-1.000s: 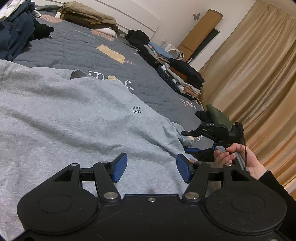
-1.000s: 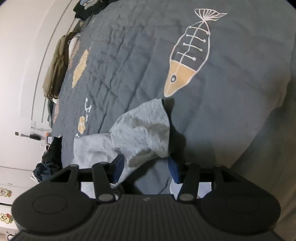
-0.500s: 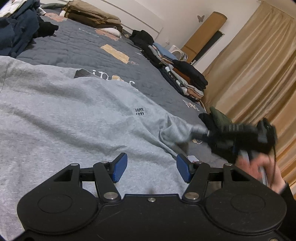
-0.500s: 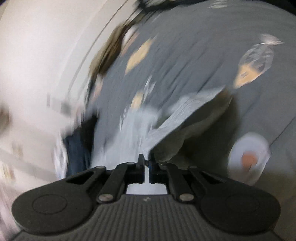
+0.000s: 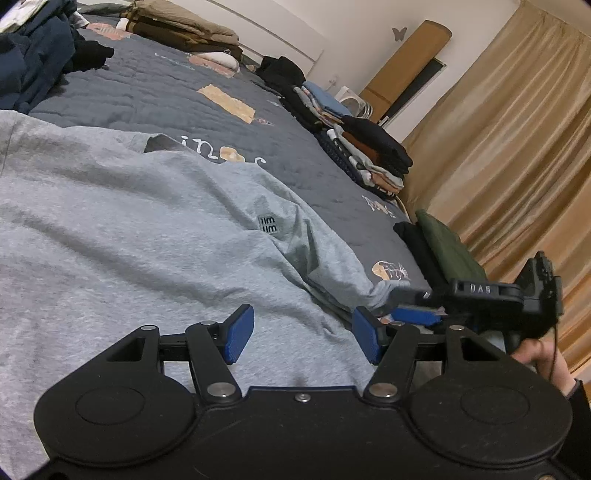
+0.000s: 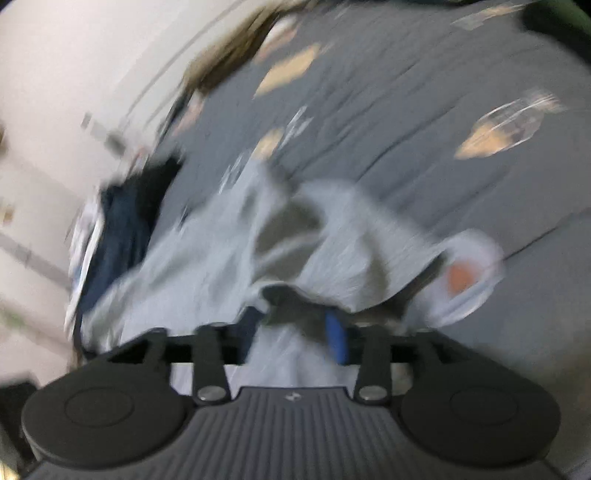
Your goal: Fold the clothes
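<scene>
A grey T-shirt point(image 5: 122, 236) lies spread over the near part of the bed, on a dark grey quilt point(image 5: 155, 96) printed with tan and white figures. A small dark logo patch sits on the shirt's chest, and its sleeve point(image 5: 343, 269) trails toward the quilt's right edge, bunched into a ridge.

The left gripper point(image 5: 303, 338) hovers low over the shirt's body with its blue-padded tongs spread wide apart and nothing between them. In the left wrist view the right gripper point(image 5: 413, 314) sits at the end of the sleeve near the right edge of the bed, held by a hand point(image 5: 535, 354) in a dark cuff; from that angle I cannot tell whether its tongs pinch the cloth. The right wrist view is heavily blurred, yet the right gripper's point(image 6: 295, 330) tongs stand apart there, with grey cloth lying between them.

Farther out, stacks of folded clothes point(image 5: 369, 151) line the right edge of the bed, and a dark green folded garment point(image 5: 450, 247) rests nearer on that same edge. A heap of navy clothing point(image 5: 40, 55) sits at the far left corner, with tan folded items point(image 5: 184, 29) along the far edge. Golden curtains point(image 5: 517, 147) hang beyond the bed on the right
</scene>
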`<state>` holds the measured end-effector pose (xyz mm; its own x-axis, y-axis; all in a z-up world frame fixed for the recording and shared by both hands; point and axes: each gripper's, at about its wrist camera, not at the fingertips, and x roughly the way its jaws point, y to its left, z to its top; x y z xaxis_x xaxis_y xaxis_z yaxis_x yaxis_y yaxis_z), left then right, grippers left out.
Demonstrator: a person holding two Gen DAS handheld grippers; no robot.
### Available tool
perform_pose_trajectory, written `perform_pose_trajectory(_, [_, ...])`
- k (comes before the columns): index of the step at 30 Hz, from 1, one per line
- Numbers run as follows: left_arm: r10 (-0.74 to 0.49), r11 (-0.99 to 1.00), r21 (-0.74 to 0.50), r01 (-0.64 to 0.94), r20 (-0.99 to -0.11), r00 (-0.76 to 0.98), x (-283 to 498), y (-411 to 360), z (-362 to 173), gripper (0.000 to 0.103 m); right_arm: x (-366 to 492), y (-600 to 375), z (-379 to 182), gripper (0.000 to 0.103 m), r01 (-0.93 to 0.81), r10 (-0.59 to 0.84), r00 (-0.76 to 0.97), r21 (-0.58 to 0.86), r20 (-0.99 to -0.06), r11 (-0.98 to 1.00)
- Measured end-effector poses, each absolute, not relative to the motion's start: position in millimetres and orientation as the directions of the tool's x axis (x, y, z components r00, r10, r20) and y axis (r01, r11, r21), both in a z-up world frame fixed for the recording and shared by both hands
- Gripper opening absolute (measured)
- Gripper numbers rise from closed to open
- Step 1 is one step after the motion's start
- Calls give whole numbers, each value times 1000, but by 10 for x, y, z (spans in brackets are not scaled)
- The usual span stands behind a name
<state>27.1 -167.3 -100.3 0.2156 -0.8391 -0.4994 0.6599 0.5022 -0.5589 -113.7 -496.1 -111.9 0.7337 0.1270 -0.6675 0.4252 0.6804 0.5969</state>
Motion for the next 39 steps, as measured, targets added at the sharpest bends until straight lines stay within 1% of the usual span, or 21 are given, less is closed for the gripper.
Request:
perform_pose_trajectory(9, [-845,497,-565,659,-489,218,264,-1659,-975,59,-1215,-5849,-1461,50,621,-80,708,564,-702,545])
perform_pose_trajectory(11, [-845,497,-566,658,-488,218,265,-1662,-972,59,-1118,-5839,-1560,50,617,-44,695,563,-718,550])
perform_pose_trajectory(16, [-841,505,-567,651,-494,222,289,-1668,-993,59,-857,-5621,-1695,50,552,10,717,576,-697,602])
perform_pose_trajectory(17, [-840,506,-567,650,-495,222,292,-1668,-995,59,-819,-5598,-1716,48,545,19,723,587,-691,599])
perform_pose_trajectory(19, [-840,507,-566,650,-494,225,296,-1663,-993,59,-746,-5560,-1713,31,521,46,732,602,-680,605])
perform_pose_trajectory(20, [-841,506,-567,650,-493,225,300,-1661,-991,59,-719,-5588,-1626,11,527,1,735,572,-678,628])
perform_pose_trajectory(21, [-841,506,-567,650,-492,226,303,-1659,-989,59,-692,-5616,-1539,7,534,-43,737,541,-675,650])
perform_pose_trajectory(26, [-841,512,-572,641,-485,238,337,-1630,-974,59,-556,-5756,-1106,6,572,-259,737,373,-624,731])
perform_pose_trajectory(30, [-841,515,-569,641,-479,250,371,-1593,-960,59,-437,-5872,-766,6,606,-416,728,226,-545,763])
perform_pose_trajectory(32, [-837,522,-568,636,-483,256,404,-1580,-975,59,-288,-5950,-664,6,609,-471,723,145,-506,780])
perform_pose_trajectory(37, [-823,546,-563,620,-498,273,490,-1552,-1015,59,255,-6044,-865,6,572,-519,673,-74,-526,817])
perform_pose_trajectory(38, [-821,549,-562,618,-499,276,505,-1547,-1017,59,317,-6090,-940,7,584,-514,656,-59,-553,809])
perform_pose_trajectory(39, [-821,550,-562,618,-498,277,511,-1542,-1016,59,379,-6135,-1014,9,596,-507,638,-45,-580,801])
